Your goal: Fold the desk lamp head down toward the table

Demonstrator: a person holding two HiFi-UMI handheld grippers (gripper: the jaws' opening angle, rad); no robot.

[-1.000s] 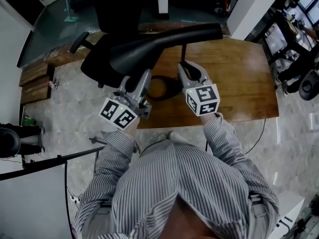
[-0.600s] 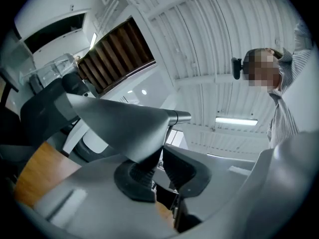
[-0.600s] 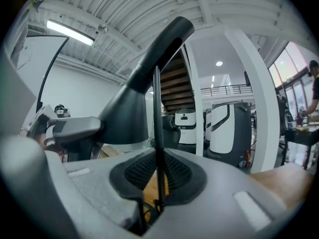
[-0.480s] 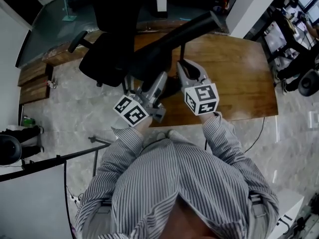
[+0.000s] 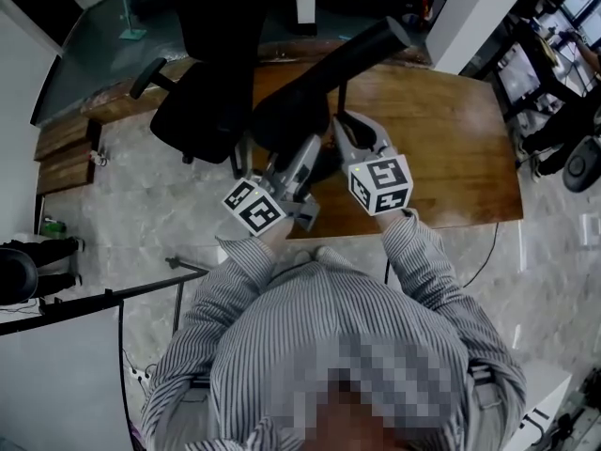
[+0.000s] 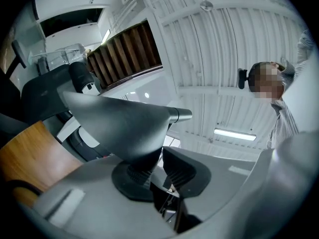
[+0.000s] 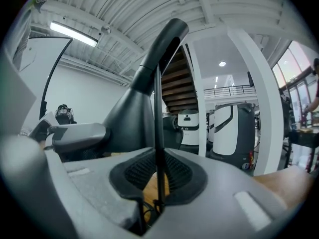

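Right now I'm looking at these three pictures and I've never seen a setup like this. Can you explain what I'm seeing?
There is no robot here. A person in a striped shirt holds a two-jaw gripping tool in each hand. The cubes with black-and-white squares are part of those tools.

The head view comes from a camera on the person's head, looking steeply down. The other two views come from a camera riding on each gripper, looking along its jaws, so the ceiling shows behind.

A black desk lamp stands on the wooden table. The left gripper is closed on the lamp head, low down near its joint. The right gripper is closed on the thin lamp stem. A black office chair stands by the table.
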